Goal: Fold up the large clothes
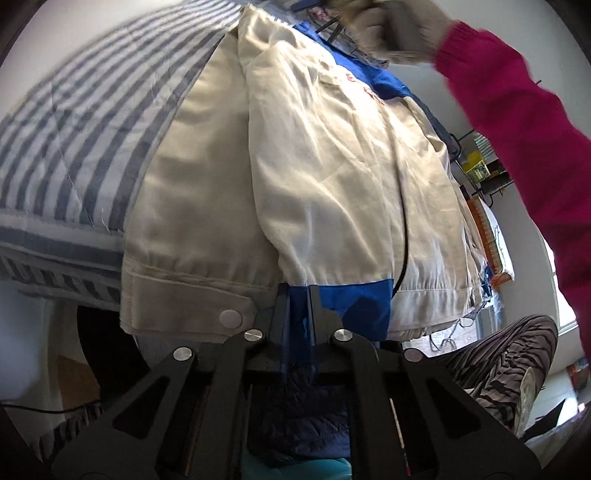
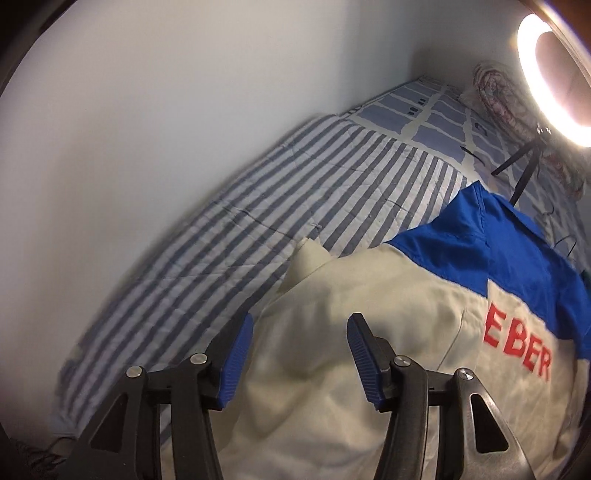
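A cream jacket (image 1: 317,177) with blue panels and red letters lies on a striped bed (image 1: 74,122). My left gripper (image 1: 298,291) is shut on the jacket's blue cuff (image 1: 343,306) at the hem near the bed's edge. In the right wrist view the jacket (image 2: 332,369) shows its blue yoke and red lettering (image 2: 517,347). My right gripper (image 2: 300,321) is open and empty, hovering just above the cream shoulder area. A sleeve fold (image 2: 310,258) sticks up ahead of it.
A person's magenta sleeve (image 1: 524,125) and gloved hand (image 1: 391,29) reach over the jacket's far end. A ring light (image 2: 554,70) on a tripod stands on the bed near a rolled quilt (image 2: 498,96). A white wall (image 2: 147,110) runs along the bed's far side.
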Demonstrator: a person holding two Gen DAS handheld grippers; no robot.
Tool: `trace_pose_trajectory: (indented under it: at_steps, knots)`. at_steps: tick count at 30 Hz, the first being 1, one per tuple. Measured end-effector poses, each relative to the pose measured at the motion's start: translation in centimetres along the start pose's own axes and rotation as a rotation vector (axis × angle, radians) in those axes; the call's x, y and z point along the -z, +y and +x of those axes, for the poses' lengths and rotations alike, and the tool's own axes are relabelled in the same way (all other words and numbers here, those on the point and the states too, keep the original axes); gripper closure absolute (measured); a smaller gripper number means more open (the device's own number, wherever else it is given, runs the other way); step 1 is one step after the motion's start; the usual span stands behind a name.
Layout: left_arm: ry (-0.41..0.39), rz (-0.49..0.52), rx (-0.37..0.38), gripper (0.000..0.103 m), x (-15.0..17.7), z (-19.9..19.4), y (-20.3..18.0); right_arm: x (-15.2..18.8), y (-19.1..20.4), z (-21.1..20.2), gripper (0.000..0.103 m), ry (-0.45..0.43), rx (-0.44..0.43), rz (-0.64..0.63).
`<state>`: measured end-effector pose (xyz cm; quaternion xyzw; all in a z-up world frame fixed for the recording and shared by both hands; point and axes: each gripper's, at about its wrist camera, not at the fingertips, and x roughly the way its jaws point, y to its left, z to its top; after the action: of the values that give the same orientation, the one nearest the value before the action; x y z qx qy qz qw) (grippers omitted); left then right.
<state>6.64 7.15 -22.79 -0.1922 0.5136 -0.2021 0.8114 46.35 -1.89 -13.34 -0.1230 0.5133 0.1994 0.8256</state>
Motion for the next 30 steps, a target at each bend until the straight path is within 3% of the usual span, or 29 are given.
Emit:
trace_pose_trajectory:
  at_steps: [4, 6, 9, 13, 18, 19, 21, 23, 26, 28, 30]
  knots:
    - [-0.022, 0.018, 0.003, 0.099, -0.1, -0.5, -0.3, -0.6, 1.1, 3.3, 0.055, 0.086, 0.112, -0.040]
    - [-0.025, 0.015, 0.013, 0.100, -0.2, -0.9, -0.2, -0.6, 1.0, 4.5, 0.079, 0.124, 0.126, -0.028]
    - [-0.033, 0.012, 0.013, 0.100, -0.1, -2.2, 0.0, -0.7, 0.6, 4.6, 0.099, 0.121, 0.134, -0.020]
    - [-0.054, -0.002, -0.034, 0.100, 0.1, -4.7, 1.2, -2.1, -0.7, 3.7, 0.103, 0.086, 0.100, 0.045]
    - [-0.049, -0.030, -0.067, 0.100, 0.2, -4.8, 2.7, -3.6, -1.2, 3.7, 0.103, 0.030, 0.035, 0.087]
    - [-0.041, -0.028, -0.070, 0.100, 0.2, -4.5, 2.7, -3.7, -0.9, 3.7, 0.102, 0.020, 0.007, 0.067]
    - [-0.029, -0.025, -0.070, 0.100, 0.3, -4.1, 2.6, -3.7, -0.2, 3.8, 0.047, 0.037, -0.022, 0.010]
    - [-0.019, -0.024, -0.069, 0.100, 0.3, -3.7, 2.6, -3.5, 0.0, 3.4, 0.030, 0.026, 0.043, -0.012]
    - [-0.004, -0.021, -0.065, 0.100, 0.3, -3.1, 2.6, -3.7, 0.5, 3.7, 0.041, 0.044, 0.011, -0.037]
    - [0.000, -0.020, -0.063, 0.100, 0.4, -3.0, 2.5, -3.7, 1.4, 4.4, 0.050, 0.057, 0.038, -0.084]
    - [-0.005, -0.017, -0.062, 0.100, 0.3, -3.1, 2.5, -3.4, 2.7, 5.9, 0.085, 0.092, 0.078, -0.142]
